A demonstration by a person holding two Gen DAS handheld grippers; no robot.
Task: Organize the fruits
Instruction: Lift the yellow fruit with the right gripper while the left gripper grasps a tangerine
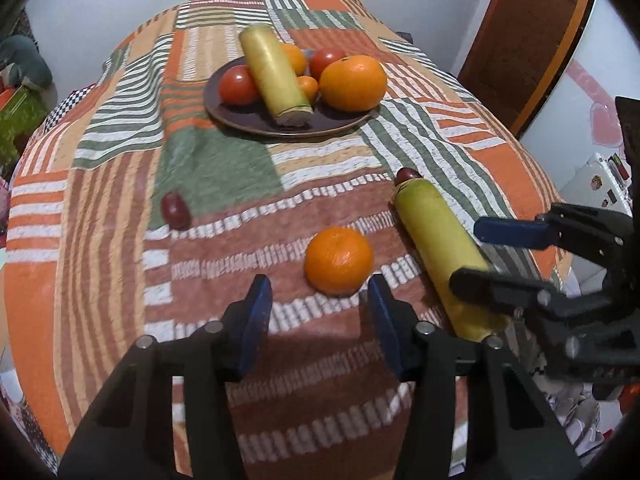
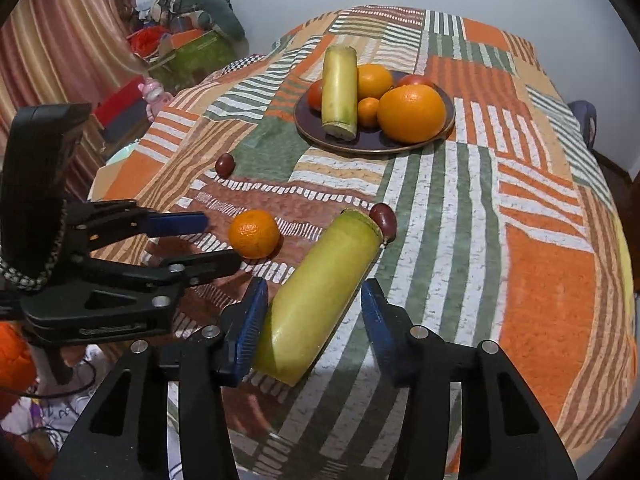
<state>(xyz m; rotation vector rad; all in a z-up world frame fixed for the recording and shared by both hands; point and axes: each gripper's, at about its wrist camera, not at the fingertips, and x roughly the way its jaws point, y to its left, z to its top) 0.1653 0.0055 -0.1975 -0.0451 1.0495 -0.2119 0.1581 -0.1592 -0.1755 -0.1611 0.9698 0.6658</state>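
A dark plate (image 1: 240, 118) (image 2: 448, 98) at the back of the patchwork cloth holds a yellow-green cane piece (image 1: 274, 68) (image 2: 340, 88), a large orange (image 1: 353, 82) (image 2: 411, 113), tomatoes and small oranges. On the cloth lie a small orange (image 1: 338, 261) (image 2: 253, 233), a second cane piece (image 1: 440, 252) (image 2: 320, 296) and two dark red fruits (image 1: 175, 210) (image 2: 383, 219). My left gripper (image 1: 320, 304) (image 2: 222, 240) is open just short of the small orange. My right gripper (image 2: 314, 312) (image 1: 468, 252) is open with its jaws either side of the loose cane piece.
The table (image 1: 100, 240) falls away at the left, right and near edges. A wooden door (image 1: 532, 40) and a white appliance (image 1: 580, 128) stand at the right. Boxes and clutter (image 2: 180, 48) and a striped curtain (image 2: 60, 32) lie left of the table.
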